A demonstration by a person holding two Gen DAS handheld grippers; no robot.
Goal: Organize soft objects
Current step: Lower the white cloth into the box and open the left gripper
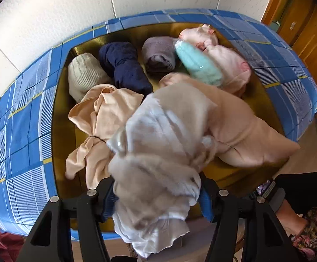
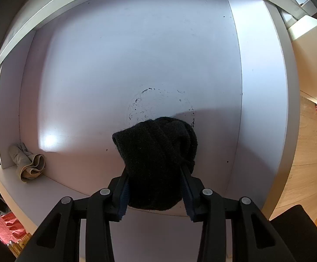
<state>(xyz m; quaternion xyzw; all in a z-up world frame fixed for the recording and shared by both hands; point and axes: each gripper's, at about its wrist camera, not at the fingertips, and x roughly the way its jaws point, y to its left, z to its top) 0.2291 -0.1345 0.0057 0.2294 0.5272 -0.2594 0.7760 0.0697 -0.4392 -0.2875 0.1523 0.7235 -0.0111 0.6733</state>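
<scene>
My left gripper is shut on a blurred beige-and-white fluffy bundle that hangs above a golden tray. In the tray lie a cream knit roll, a navy roll, a mauve roll, a mint piece in clear wrap, pink cloth and a peach cloth tied with a band. My right gripper is shut on a black knit piece over the floor of a white compartment.
The tray rests on a blue checked sheet against a white wall. A person's forearm in a floral sleeve is at lower right, with wooden cabinets beyond. A beige rolled sock lies in the compartment's left corner.
</scene>
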